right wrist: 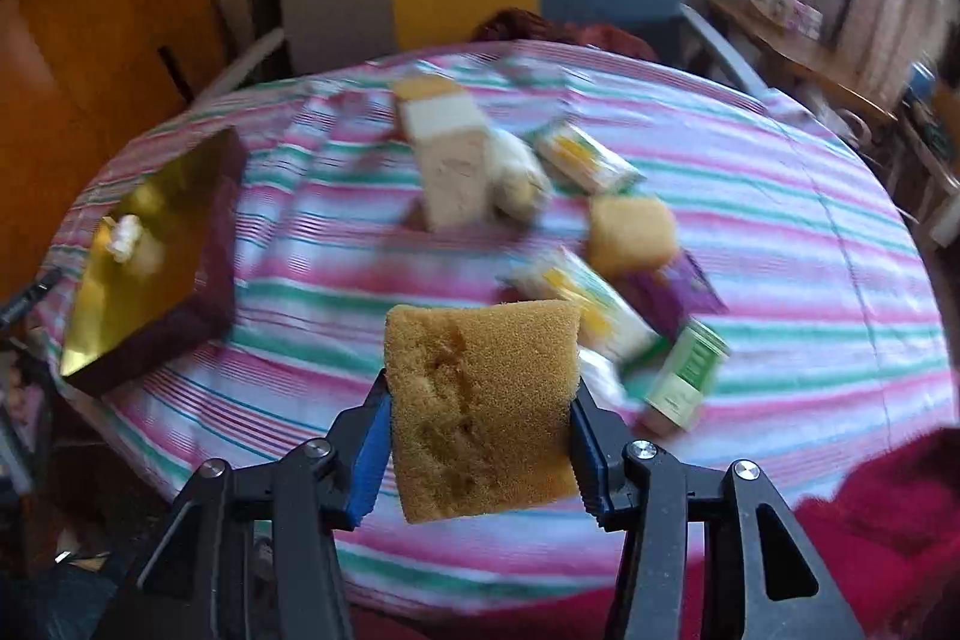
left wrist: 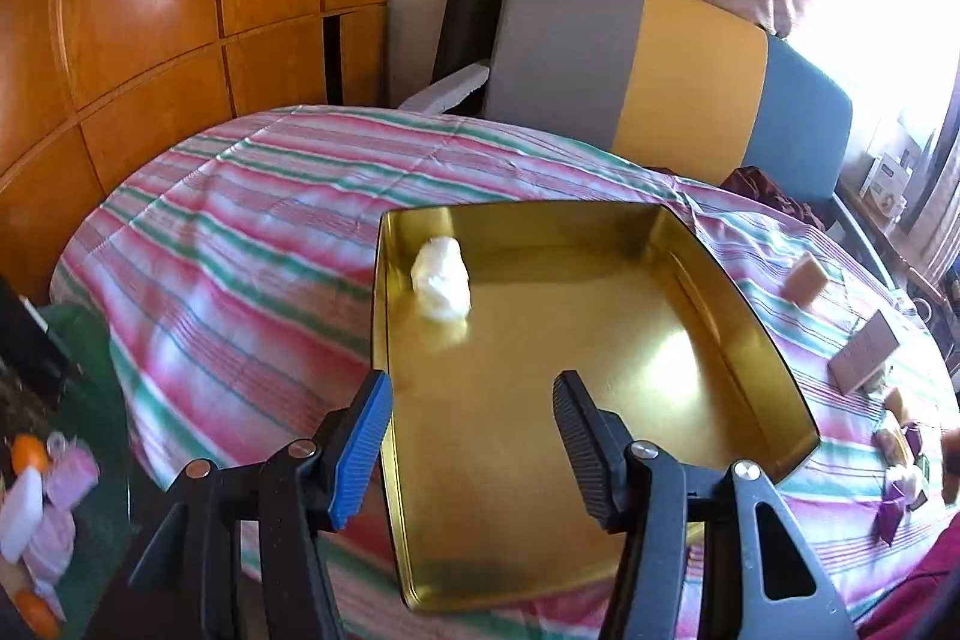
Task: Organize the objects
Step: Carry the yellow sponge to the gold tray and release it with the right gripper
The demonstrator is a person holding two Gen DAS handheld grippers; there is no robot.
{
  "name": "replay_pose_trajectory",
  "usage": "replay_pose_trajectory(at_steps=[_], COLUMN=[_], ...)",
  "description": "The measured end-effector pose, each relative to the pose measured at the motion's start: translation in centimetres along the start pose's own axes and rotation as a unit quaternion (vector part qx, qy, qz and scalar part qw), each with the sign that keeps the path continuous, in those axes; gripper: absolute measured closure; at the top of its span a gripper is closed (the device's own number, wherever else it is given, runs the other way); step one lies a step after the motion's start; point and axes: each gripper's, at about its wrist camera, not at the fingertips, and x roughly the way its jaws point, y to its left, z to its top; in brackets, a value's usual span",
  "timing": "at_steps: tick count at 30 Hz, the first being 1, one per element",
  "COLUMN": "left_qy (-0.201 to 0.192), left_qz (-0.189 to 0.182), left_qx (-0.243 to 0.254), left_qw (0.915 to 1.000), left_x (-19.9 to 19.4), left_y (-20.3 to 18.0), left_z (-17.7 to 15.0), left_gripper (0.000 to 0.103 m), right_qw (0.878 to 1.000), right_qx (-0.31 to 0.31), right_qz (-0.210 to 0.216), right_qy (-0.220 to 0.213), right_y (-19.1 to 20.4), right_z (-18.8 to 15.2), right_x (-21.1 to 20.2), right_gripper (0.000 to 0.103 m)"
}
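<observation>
Two handheld grippers work above a round tabletop [right wrist: 780, 220] under a pink, green and white striped cloth. Left gripper [left wrist: 474, 436] hangs over a gold tin tray [left wrist: 600, 214], its jaws spread and empty; a small white lump [left wrist: 441, 277] sits in the tray's far left corner. Right gripper [right wrist: 480, 436] has its jaws pinching a yellow sponge [right wrist: 483, 406] above the cloth, with blurred boxes [right wrist: 450, 160] and another sponge [right wrist: 630, 232] scattered beyond.

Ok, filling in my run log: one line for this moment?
left gripper: open, empty, over gold tin | right gripper: shut on sponge | white lump: in tin
</observation>
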Motion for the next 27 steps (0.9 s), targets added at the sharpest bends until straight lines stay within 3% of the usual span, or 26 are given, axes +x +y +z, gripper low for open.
replay_pose_trajectory(at_steps=[7, 13, 19, 27], left_qy=[0.008, 0.012, 0.024, 0.028], left_qz=[0.006, 0.011, 0.026, 0.046], left_qx=[-0.004, -0.018, -0.054, -0.104], left_qw=[0.9999, 0.9997, 0.9979, 0.9931], left_x=[-0.7, -1.1, -1.0, -0.6], left_y=[0.5, 2.0, 5.1, 8.5], left_z=[-1.4, -1.9, -2.6, -3.2], left_gripper=[0.047, 0.047, 0.047, 0.047], right_qw=[0.989, 0.972, 0.958, 0.955], right_qx=[-0.096, -0.16, -0.193, -0.208], right_qz=[0.115, 0.173, 0.204, 0.184], right_qy=[-0.005, 0.019, 0.06, 0.105], right_y=[12.0, 21.7, 29.5, 37.2], right_z=[5.3, 7.6, 8.2, 8.6], right_x=[3.5, 7.6, 12.4, 19.4], right_gripper=[0.05, 0.05, 0.049, 0.048])
